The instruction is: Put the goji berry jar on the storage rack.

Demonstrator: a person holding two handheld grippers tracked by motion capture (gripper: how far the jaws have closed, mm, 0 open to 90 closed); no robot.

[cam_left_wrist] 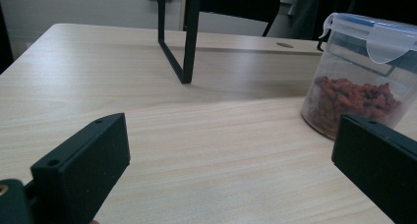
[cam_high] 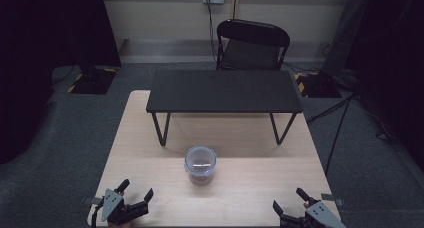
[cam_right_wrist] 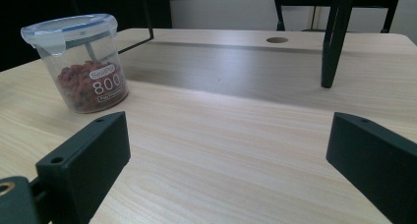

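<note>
Container (cam_high: pixel 200 164) between two low, wide-jawed grippers

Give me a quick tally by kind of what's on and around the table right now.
Clear lidded container of reddish-brown pieces: 1
Black low stand on the table: 1
Black chair behind the table: 1
Handheld tools, left tool and right tool, both open: 2
Total: 5

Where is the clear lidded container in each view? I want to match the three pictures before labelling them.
High view: the container stands at centre on the wooden table, in front of the black stand.
Left gripper view: container at the right edge, above the right jaw.
Right gripper view: container at upper left.
Shared landmark: the black stand's legs.
</note>
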